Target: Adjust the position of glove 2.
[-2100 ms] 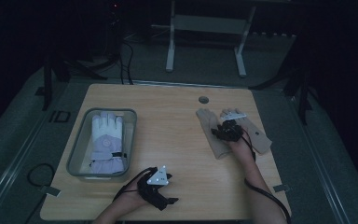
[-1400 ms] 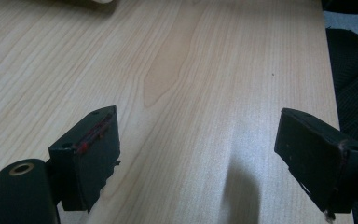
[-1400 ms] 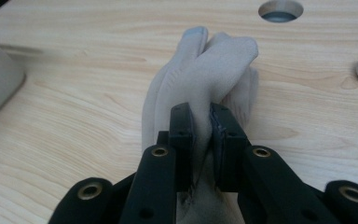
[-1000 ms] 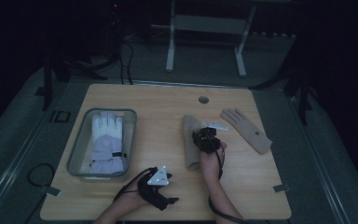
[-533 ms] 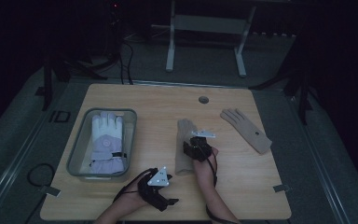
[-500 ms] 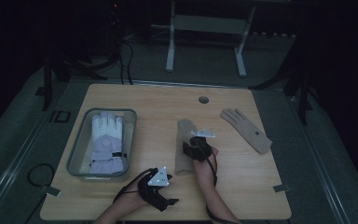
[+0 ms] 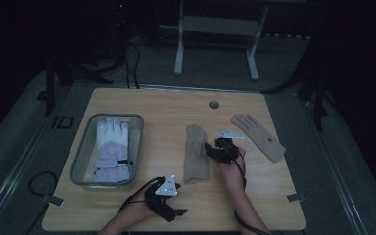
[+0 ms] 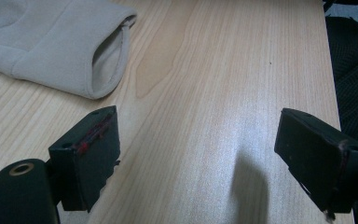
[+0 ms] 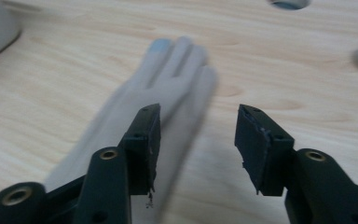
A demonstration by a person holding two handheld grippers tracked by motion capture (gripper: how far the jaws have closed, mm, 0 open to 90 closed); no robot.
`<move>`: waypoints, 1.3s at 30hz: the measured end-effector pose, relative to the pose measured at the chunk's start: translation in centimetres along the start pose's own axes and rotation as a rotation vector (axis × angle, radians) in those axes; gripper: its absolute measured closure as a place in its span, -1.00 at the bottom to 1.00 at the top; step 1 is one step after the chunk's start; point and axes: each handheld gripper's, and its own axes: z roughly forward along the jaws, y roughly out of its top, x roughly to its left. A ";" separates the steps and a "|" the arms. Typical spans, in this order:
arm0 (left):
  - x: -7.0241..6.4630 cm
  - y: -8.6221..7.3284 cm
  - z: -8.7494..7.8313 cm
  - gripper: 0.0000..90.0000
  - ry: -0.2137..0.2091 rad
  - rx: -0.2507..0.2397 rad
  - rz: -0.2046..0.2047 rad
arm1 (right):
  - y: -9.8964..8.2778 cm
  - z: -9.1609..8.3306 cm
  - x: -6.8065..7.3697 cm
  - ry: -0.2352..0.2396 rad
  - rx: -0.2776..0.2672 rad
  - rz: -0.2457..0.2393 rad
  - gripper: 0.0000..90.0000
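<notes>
Darkened recording lab: lone wooden table [image 7: 176, 105] on grey matting, cables [image 7: 132, 54] and metal stand [image 7: 215, 29] beyond the table.

**Gloves on the table and in the bin**

One beige knit glove [image 7: 196, 154] lies flat mid-table, fingers pointing away from the person, cuff open toward them. Its beige mate [image 7: 258, 136] lies flat well to the right, angled. A white-and-lavender padded glove [image 7: 111, 149] lies flat inside a clear bin [image 7: 80, 166] at the left.
</notes>
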 end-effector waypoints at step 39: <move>-0.2 0.0 0.2 -0.68 -0.011 0.012 0.005 | -0.3 -0.2 -19.9 -0.135 0.054 0.140 0.04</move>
